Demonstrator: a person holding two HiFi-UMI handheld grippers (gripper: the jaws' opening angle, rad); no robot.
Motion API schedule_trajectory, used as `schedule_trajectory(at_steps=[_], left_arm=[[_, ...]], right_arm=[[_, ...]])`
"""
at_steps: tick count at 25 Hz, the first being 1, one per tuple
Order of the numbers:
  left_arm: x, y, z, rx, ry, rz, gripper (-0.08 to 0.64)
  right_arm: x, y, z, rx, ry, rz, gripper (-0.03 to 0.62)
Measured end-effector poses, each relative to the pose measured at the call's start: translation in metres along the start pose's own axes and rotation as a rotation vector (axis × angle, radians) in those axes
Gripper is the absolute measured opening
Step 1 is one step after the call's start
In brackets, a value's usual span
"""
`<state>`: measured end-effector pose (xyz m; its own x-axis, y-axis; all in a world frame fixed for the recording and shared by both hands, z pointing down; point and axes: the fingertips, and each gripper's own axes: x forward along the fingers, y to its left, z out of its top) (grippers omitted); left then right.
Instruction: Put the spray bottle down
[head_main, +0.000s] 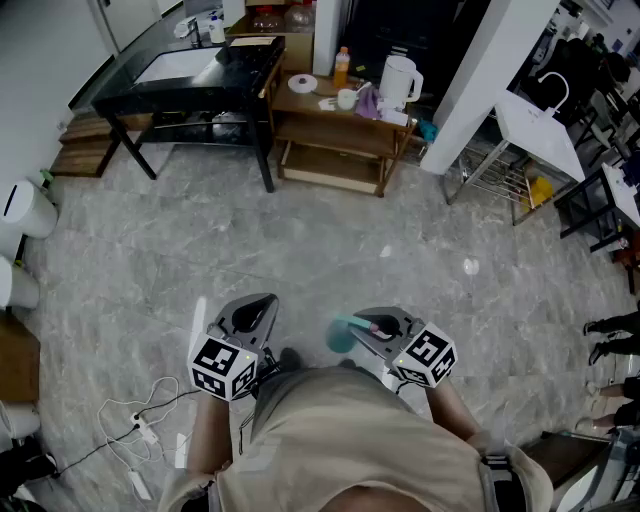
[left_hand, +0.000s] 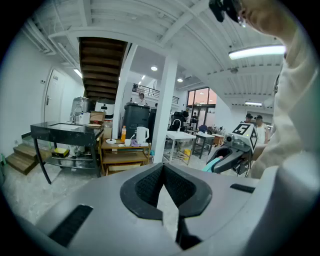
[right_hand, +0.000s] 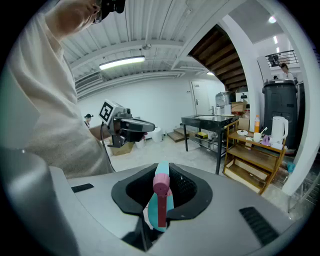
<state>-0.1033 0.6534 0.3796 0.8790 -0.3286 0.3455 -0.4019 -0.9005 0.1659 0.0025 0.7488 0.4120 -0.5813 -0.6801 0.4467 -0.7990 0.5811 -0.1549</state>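
Note:
The spray bottle is teal with a pink nozzle. It stands between the jaws of my right gripper, which is shut on it, nozzle pointing toward the camera. In the head view its teal body sticks out left of the right gripper, held above the floor in front of the person's body. My left gripper is beside it, shut, with nothing between its pads. In the left gripper view the right gripper carries the bottle at the right.
Grey marble floor lies below. Far ahead stand a black table and a wooden shelf with a white kettle. A white pillar and a white table are at the right. Cables lie at the lower left.

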Motion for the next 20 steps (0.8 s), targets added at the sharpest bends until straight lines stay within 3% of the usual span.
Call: schedule_trajectory(at_steps=[20], left_arm=[[-0.028,0.033,0.001,-0.019,-0.066,0.020,0.009]], right_arm=[[0.025,0.009,0.026,-0.007,-0.022,-0.018,0.075]])
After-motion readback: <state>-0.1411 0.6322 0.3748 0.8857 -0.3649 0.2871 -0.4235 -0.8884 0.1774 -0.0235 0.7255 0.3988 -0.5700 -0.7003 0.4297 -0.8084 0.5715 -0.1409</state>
